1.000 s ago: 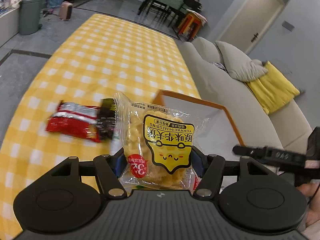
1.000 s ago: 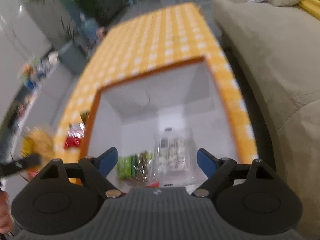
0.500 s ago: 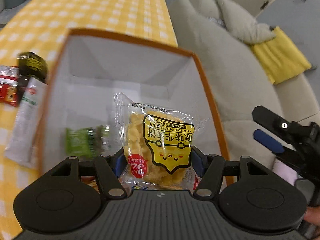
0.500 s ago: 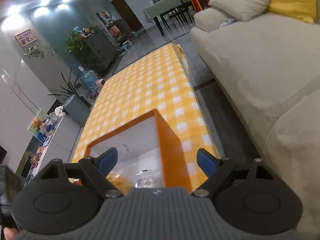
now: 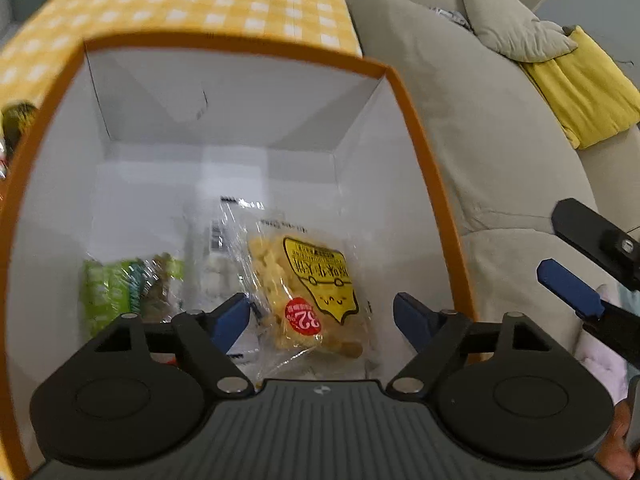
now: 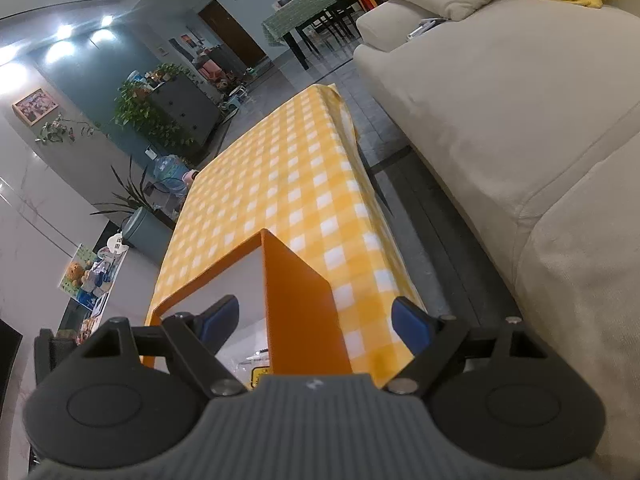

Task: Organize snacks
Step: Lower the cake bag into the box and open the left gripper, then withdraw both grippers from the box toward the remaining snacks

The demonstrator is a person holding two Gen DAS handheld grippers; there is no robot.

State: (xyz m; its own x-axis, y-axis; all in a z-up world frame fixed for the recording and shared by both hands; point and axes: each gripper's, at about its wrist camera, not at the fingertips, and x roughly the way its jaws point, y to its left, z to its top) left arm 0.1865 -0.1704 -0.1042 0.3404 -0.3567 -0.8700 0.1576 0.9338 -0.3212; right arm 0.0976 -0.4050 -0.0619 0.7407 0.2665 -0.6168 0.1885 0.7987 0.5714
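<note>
An orange box [image 5: 416,128] with white inner walls stands on the yellow checked table [image 5: 208,4]. My left gripper [image 5: 322,316] hangs over its open top, jaws opening, pads clear of everything. Below it the yellow corn-snack packet [image 5: 308,292] lies loose inside the box, beside a clear packet [image 5: 218,252] and a green packet [image 5: 116,288]. My right gripper [image 6: 316,322] is open and holds nothing; it straddles the box's near right corner [image 6: 296,300] from outside and also shows at the right edge as the right gripper [image 5: 592,264] in the left wrist view.
A beige sofa [image 6: 520,140] with a grey cushion [image 5: 508,20] and a yellow blanket [image 5: 580,88] runs along the table's right side. More snack packets [image 5: 12,132] lie on the table left of the box. A bin and plants [image 6: 148,216] stand beyond the table's far end.
My left gripper carried the corn-snack packet from above the table to over the box, then spread its jaws; the packet dropped inside. My right gripper swung out of the box to its right corner.
</note>
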